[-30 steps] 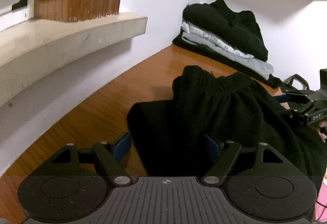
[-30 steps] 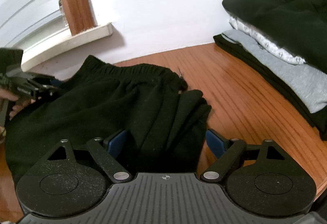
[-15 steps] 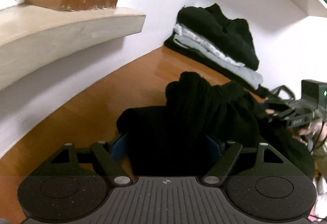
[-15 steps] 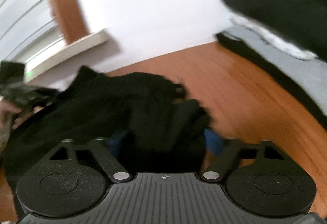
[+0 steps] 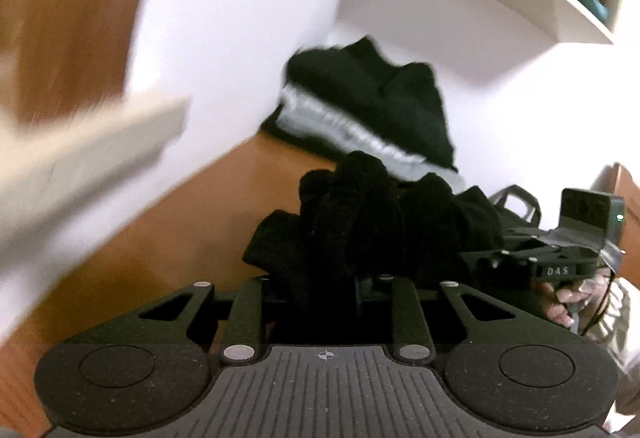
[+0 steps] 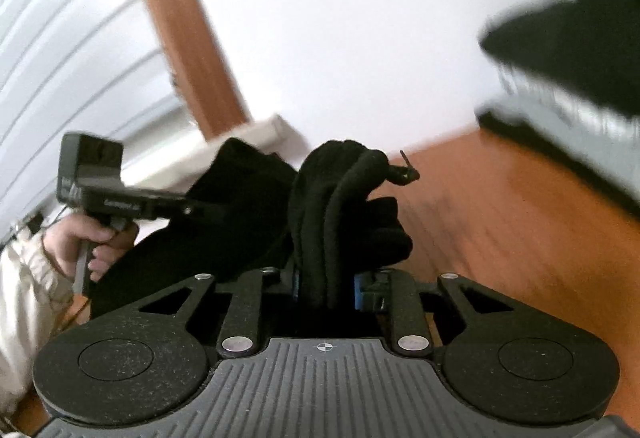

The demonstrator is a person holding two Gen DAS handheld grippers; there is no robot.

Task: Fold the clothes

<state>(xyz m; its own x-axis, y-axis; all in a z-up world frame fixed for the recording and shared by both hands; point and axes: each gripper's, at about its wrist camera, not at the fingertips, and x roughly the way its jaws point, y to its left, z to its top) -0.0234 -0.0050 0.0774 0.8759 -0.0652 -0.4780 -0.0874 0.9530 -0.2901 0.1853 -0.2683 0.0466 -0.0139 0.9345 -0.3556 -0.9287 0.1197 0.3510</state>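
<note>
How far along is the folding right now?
Done: a folded stack sits against the wall at the back of the wooden table. In hand: both tongs, left and right, have just been closing and now pinch bunched edges of the black garment. Left: it is crumpled between them, so the actual fold and adding it to the stack remain.

Bare table (image 5: 192, 238) left; clothes stack (image 5: 372, 106) blocks behind.
</note>
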